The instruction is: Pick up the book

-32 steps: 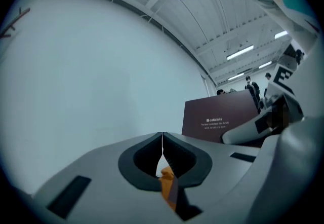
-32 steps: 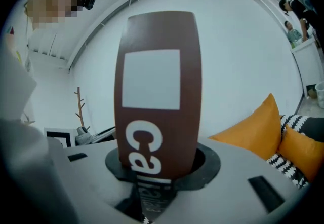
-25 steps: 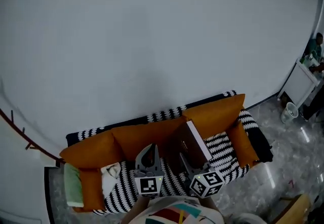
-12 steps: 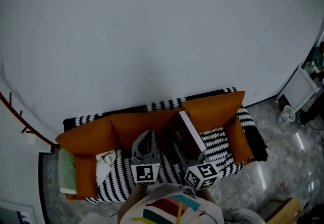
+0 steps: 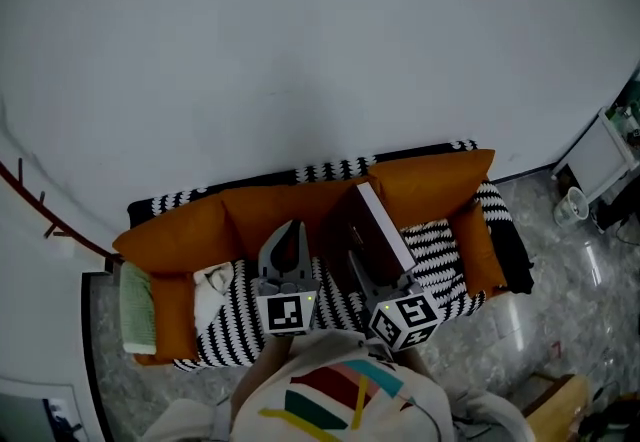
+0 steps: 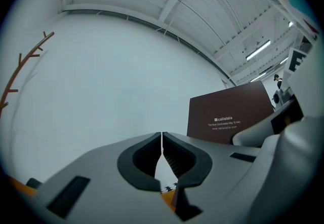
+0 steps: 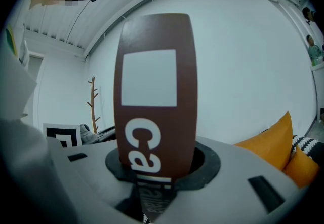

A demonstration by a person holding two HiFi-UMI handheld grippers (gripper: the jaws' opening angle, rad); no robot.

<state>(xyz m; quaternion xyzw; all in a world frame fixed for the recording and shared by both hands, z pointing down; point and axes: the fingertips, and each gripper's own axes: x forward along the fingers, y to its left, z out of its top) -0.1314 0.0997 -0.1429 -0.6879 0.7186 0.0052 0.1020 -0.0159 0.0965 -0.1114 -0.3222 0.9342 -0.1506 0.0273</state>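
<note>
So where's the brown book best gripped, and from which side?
Probably at the spine, pinched across its thickness and approached from the spine side, as the right tongs do now. The book is a thin, rigid slab with flat covers for the pads, and the grip holds it on edge. The left tongs are shut on nothing.

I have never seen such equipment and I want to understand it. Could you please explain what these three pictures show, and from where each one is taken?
There is no robot here. A person holds a two-jaw gripper in each hand. The head view comes from a camera on the person's head and looks down at an orange sofa covered with a black-and-white blanket. The other two views come from a camera on each gripper, looking along its jaws. The right gripper is clamped on a brown book and holds it upright. The left gripper is shut and empty. The marker cubes are parts of the grippers.
</note>
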